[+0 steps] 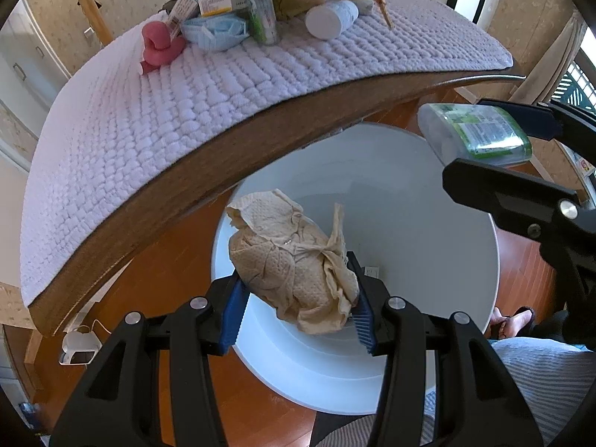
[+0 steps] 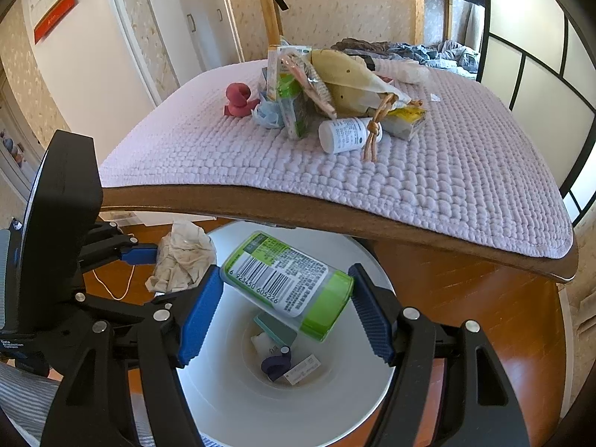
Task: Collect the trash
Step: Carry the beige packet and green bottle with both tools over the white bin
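The surface (image 2: pixel 428 186), covered by a quilted mat (image 1: pixel 178 111), carried a pile of trash (image 2: pixel 335 89) near its far edge, with a white bottle (image 2: pixel 344 135) lying at the pile's near side and a pink duck (image 2: pixel 238 100) at its left. Below the near edge stood the white bin (image 2: pixel 231 391), a few scraps in its bottom. My left tongs (image 1: pixel 298 298) were clamped on a crumpled paper towel (image 1: pixel 294 260) above the bin. My right tongs (image 2: pixel 287 305) gripped a green-capped container (image 2: pixel 287 285) over its mouth.
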Demonstrator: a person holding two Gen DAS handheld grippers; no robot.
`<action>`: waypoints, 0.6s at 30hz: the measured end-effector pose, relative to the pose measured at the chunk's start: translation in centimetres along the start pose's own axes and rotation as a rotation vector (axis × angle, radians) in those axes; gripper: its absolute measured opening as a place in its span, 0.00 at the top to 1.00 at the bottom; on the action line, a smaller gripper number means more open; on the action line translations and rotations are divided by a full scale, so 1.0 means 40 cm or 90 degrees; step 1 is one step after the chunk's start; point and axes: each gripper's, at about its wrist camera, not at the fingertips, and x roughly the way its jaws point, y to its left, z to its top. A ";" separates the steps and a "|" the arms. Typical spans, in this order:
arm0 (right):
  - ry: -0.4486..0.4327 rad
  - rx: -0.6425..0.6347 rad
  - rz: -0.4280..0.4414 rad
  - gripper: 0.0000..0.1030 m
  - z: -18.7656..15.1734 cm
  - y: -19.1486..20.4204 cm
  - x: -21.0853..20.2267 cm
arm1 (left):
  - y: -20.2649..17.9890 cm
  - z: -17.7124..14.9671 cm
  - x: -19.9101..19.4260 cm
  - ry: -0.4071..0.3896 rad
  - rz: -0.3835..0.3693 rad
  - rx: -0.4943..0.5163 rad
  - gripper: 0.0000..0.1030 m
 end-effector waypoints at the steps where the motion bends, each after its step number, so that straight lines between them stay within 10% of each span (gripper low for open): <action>1: 0.001 0.000 0.000 0.34 0.000 -0.001 0.003 | 0.002 -0.002 0.005 0.002 -0.001 -0.001 0.51; 18: 0.033 0.007 0.001 0.34 -0.008 0.002 0.064 | 0.028 -0.033 0.079 0.036 -0.018 -0.009 0.51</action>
